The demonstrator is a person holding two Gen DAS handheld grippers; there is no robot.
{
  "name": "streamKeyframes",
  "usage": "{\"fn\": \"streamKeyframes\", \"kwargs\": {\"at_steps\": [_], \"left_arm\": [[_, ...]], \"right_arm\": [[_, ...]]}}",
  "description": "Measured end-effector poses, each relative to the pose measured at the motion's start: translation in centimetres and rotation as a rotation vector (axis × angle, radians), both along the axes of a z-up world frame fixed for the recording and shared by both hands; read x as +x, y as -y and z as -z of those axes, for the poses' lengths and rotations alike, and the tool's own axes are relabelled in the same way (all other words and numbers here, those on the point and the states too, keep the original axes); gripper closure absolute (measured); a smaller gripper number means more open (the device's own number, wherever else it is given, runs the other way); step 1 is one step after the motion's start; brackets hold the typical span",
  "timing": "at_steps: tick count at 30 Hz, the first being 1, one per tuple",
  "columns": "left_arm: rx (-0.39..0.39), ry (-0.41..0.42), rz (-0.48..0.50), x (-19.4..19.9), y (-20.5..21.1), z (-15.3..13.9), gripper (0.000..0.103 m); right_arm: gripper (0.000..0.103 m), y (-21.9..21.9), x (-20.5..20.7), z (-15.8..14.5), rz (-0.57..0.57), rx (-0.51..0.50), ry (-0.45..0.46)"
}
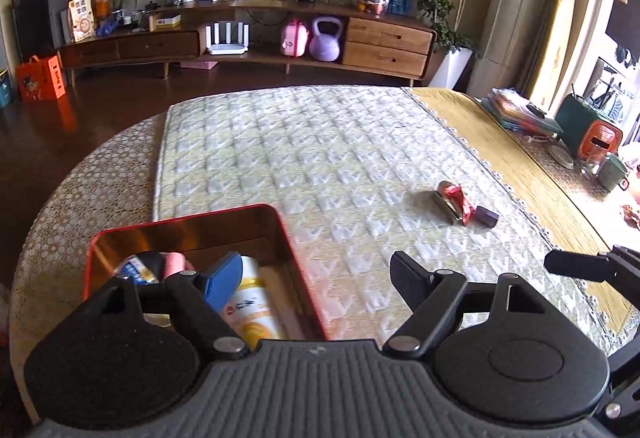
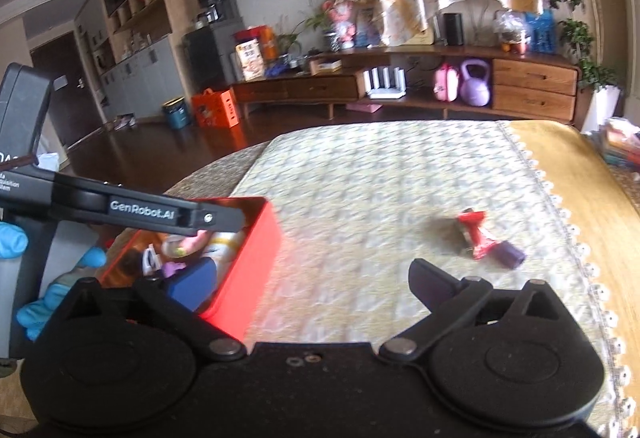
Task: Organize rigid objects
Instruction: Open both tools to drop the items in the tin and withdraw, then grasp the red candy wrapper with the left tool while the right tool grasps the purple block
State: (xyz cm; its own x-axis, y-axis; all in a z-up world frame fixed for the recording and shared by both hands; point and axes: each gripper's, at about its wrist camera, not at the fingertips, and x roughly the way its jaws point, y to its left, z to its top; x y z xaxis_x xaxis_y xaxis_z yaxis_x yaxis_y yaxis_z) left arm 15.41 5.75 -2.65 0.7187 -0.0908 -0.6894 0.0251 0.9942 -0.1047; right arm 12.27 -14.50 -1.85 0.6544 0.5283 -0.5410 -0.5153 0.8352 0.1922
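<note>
A red tin box point(image 1: 304, 270) with a gold inside stands at the near left of the quilted mat point(image 1: 320, 158). It holds a white and yellow can point(image 1: 250, 314) and a blue-labelled item point(image 1: 136, 270). My left gripper point(image 1: 316, 274) is open and empty, its left finger over the box. A red wrapped object point(image 1: 456, 198) and a small purple block point(image 1: 488, 216) lie together on the mat to the right. In the right wrist view the box point(image 2: 256, 270), the red object point(image 2: 474, 234) and the block point(image 2: 512, 254) show again. My right gripper point(image 2: 312, 278) is open and empty.
A yellow lace-edged cloth point(image 1: 520, 166) covers the table's right side, with books point(image 1: 520, 110), a green and orange box point(image 1: 592, 130) and a mug point(image 1: 612, 170) on it. A wooden sideboard point(image 1: 248, 38) stands across the floor. The left gripper's body point(image 2: 120, 210) crosses the right wrist view.
</note>
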Motion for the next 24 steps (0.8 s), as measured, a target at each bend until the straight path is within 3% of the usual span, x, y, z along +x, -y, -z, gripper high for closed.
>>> {"fn": "streamKeyframes", "kwargs": {"at_steps": [9,24], "left_arm": [[-0.014,0.004,0.052,1.6,4.6,0.4,0.02],[0.008,-0.043,0.133,6.4,11.8,2.9,0.02]], "right_arm": [[0.0,5.3,2.0,1.2,0.086,-0.069,0.035],[0.0,10.4,7.1,4.7,0.146,-0.154,-0.012]]}}
